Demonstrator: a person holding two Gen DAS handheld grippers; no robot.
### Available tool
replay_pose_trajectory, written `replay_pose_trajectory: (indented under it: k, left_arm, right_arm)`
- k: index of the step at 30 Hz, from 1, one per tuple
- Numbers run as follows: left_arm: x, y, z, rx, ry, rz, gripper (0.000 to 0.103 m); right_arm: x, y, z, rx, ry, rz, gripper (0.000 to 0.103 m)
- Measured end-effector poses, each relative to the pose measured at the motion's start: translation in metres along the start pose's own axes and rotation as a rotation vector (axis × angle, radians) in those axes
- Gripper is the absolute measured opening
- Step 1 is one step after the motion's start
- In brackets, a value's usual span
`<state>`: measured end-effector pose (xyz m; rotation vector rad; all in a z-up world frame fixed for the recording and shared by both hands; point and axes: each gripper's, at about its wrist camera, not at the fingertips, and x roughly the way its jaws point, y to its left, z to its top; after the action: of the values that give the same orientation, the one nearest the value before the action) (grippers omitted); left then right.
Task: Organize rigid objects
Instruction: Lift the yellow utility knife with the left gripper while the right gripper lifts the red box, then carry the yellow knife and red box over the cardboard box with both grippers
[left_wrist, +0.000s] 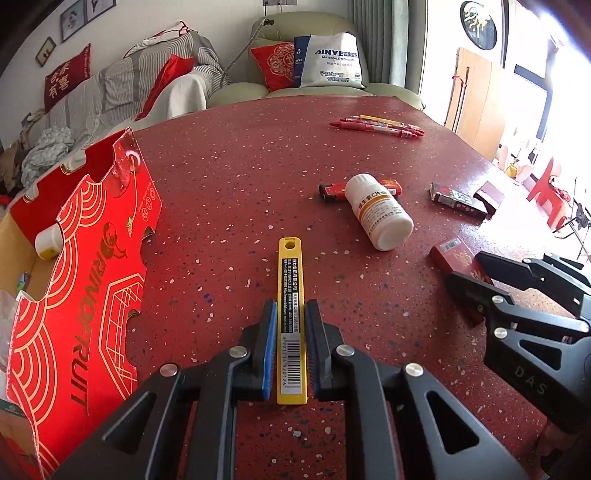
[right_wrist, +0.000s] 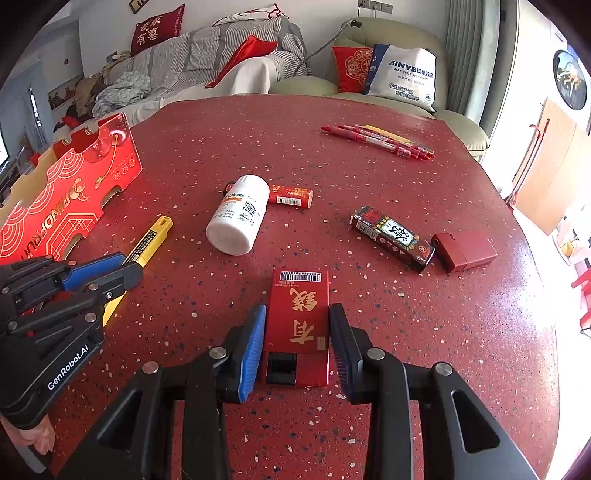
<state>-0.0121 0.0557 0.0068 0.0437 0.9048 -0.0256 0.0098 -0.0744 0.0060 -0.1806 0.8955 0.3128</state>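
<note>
Table (left_wrist: 240, 177): dark red with white and dark speckles. Blade case (left_wrist: 291, 317): yellow, black label, white barcode. Bottle (left_wrist: 380, 212): white, orange-banded label. Flat box (right_wrist: 298, 325): red, gold characters. Fruit box (left_wrist: 81, 266) at left: bright red, gold line pattern. Pens (right_wrist: 380, 140) far right: red, one yellow. Gripper pads (right_wrist: 253, 350): blue.

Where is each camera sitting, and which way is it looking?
Left wrist: sits on the left gripper, looking along its jaws at the yellow blade case between them; the right gripper shows at the right.
Right wrist: sits on the right gripper, looking at the red box between its jaws; the left gripper shows at the left.
Both views share the white bottle, the pens and the sofa.
</note>
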Motion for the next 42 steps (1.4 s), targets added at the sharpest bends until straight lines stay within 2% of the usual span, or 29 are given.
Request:
replay_pose_trajectory:
  k: [29,34,42]
  left_arm:
    - [-0.007,0.000,-0.007,0.007,0.000,0.006,0.016]
    - [-0.020,0.005,-0.022,-0.031,0.004,-0.034,0.016]
    - [-0.060,-0.001,-0.045,-0.049,-0.048,-0.102,0.016]
  right_arm:
    - [-0.005,0.002,-0.005,-0.005,0.016,0.015,0.036]
    - [-0.021,0.000,-0.024,0.027,0.011,0.066,0.036]
    - [-0.059,-0.014,-0.049,0.196,-0.058,0.212,0.036]
